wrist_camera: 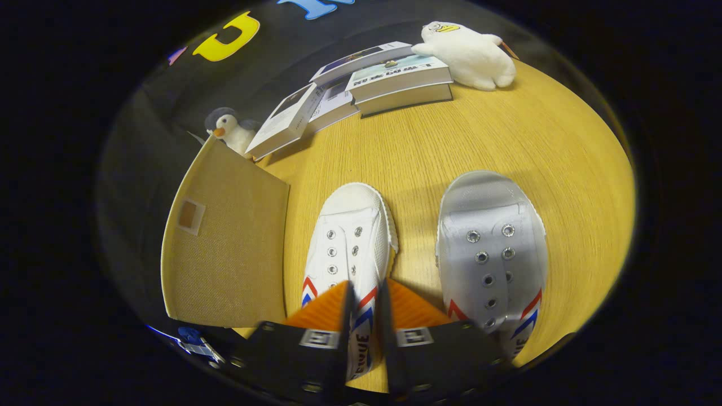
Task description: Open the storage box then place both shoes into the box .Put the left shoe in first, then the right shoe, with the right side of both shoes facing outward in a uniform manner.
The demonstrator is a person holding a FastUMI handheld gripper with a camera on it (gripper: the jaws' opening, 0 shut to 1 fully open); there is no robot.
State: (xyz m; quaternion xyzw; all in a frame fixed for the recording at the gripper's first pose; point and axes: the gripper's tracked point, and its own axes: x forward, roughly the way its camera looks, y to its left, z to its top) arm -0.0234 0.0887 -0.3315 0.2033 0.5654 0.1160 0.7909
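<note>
- Now my tool (365, 307) pinches the side of the white shoe (350, 242).
- The silver shoe (491, 248) sits beside it on the surface (451, 141).
- The box (225, 248) stands near.

Gripper (365, 307) angled down over the left shoe (348, 248), its 2 jaws nearly closed, pinching the right side wall of the left shoe's heel end between them.
</note>
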